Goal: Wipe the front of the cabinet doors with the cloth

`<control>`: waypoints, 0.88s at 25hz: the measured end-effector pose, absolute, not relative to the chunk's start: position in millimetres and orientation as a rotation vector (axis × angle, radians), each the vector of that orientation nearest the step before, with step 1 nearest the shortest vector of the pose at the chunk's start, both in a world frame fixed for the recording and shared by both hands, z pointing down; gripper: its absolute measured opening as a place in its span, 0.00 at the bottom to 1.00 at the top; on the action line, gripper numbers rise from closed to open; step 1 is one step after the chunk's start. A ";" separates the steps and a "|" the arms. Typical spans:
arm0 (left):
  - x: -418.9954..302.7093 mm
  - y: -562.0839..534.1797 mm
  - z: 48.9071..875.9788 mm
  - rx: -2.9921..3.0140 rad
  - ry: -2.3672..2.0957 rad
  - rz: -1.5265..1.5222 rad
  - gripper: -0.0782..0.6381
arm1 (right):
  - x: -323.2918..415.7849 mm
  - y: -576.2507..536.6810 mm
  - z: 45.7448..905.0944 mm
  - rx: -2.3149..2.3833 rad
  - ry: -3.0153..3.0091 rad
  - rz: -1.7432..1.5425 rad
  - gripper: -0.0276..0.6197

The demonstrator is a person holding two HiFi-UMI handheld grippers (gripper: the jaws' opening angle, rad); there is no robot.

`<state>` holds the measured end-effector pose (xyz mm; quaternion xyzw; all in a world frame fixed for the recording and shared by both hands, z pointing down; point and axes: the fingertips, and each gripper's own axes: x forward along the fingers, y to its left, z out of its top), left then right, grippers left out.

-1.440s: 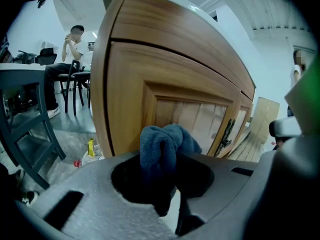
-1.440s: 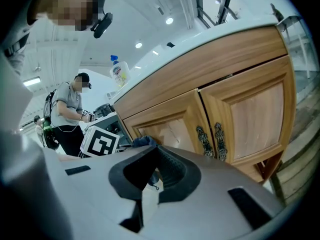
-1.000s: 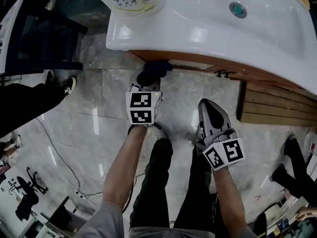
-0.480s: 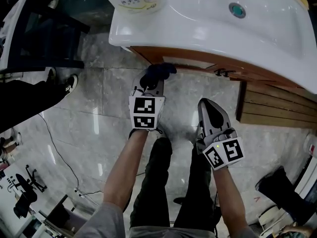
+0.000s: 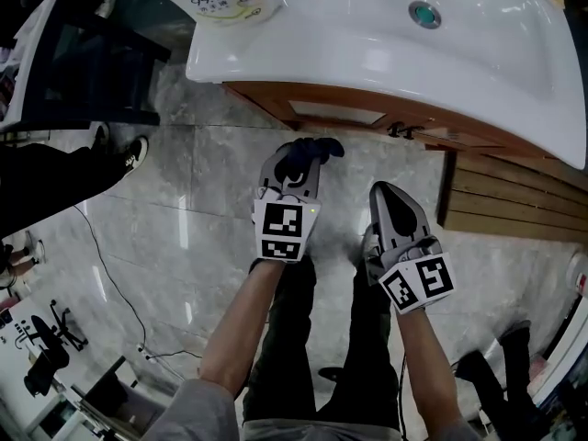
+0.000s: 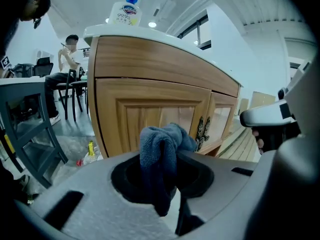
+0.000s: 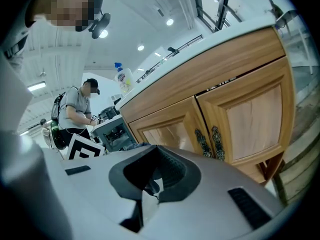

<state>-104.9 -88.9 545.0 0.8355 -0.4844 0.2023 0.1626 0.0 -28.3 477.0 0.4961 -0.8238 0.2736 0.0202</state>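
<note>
The wooden cabinet doors (image 6: 150, 119) under the white basin (image 5: 367, 35) fill the middle of the left gripper view, and we're facing them square-on, near but not touching, probably lining up a wipe. Our left claw (image 5: 292, 171) is clamped on the dark blue cloth (image 6: 162, 146) at centre frame, with a wad poking past the jaws so fabric, not plastic, meets the wood. Our right claw (image 5: 395, 211) hangs lower right, closed on nothing, likely just parked out of the way.
</note>
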 end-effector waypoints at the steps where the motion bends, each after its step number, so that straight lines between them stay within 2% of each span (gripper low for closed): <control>1: -102.6 -87.4 543.8 2.380 -1.386 0.575 0.22 | 3.2 -28.0 475.9 1.539 -2.558 0.849 0.06; 22: -16.5 -65.1 553.2 2.394 -1.292 0.538 0.22 | 62.8 -25.2 483.3 1.596 -2.531 0.879 0.06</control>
